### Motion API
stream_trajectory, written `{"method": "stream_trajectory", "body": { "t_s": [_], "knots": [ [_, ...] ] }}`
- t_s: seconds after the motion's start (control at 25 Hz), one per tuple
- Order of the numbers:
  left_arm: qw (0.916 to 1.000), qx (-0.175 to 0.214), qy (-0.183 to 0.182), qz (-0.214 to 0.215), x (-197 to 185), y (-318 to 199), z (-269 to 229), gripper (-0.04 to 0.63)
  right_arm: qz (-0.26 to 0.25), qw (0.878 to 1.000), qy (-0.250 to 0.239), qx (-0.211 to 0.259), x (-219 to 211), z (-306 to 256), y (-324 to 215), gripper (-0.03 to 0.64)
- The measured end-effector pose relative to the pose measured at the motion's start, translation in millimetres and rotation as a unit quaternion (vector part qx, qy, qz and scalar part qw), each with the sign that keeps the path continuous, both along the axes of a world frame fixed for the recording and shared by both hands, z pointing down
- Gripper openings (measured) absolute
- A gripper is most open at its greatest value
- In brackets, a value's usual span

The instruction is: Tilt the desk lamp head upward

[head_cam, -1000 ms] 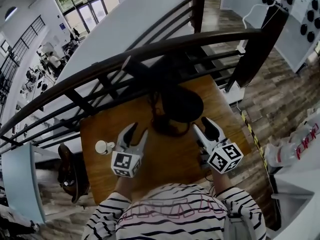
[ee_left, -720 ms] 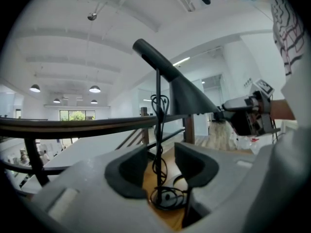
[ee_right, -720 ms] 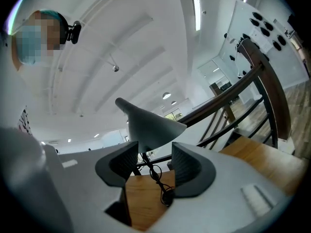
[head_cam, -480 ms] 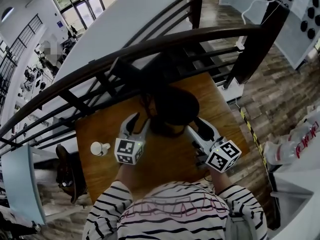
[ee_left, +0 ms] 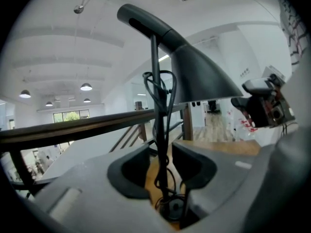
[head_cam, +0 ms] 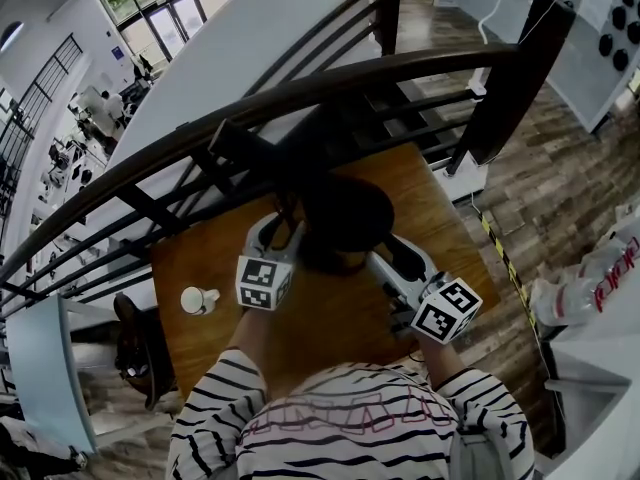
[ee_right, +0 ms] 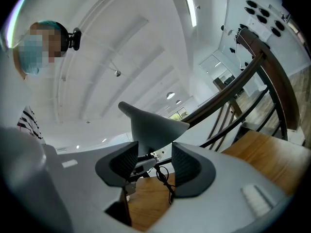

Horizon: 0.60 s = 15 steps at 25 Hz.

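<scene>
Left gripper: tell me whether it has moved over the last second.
Yes. The left gripper has advanced across the table, away from the small white object, and its closing jaws now straddle the lamp stem without pressing it.

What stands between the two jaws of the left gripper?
In the left gripper view, the lamp's thin stem and looped cord stand between the left gripper's closing jaws, not yet pinched.
</scene>
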<state>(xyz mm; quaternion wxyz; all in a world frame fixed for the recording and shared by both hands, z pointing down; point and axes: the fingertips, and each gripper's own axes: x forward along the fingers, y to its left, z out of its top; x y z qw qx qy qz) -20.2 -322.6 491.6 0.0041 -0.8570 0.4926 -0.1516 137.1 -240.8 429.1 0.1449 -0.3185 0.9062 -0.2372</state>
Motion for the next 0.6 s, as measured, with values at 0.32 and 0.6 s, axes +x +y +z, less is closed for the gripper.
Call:
{"method": "stream_trajectory", "body": {
  "t_s": [0.32,0.6],
  "knots": [
    [0.9997,-0.017,0.016,0.003,4,1,0,0.065,-0.003,1.000,-0.014,-0.005,2,-3,4,0.204],
    [0.9993,-0.021,0.030,0.002,4,0,-2,0.058,-0.005,1.000,-0.022,0.007,3,-13,10,0.210]
  ]
}}
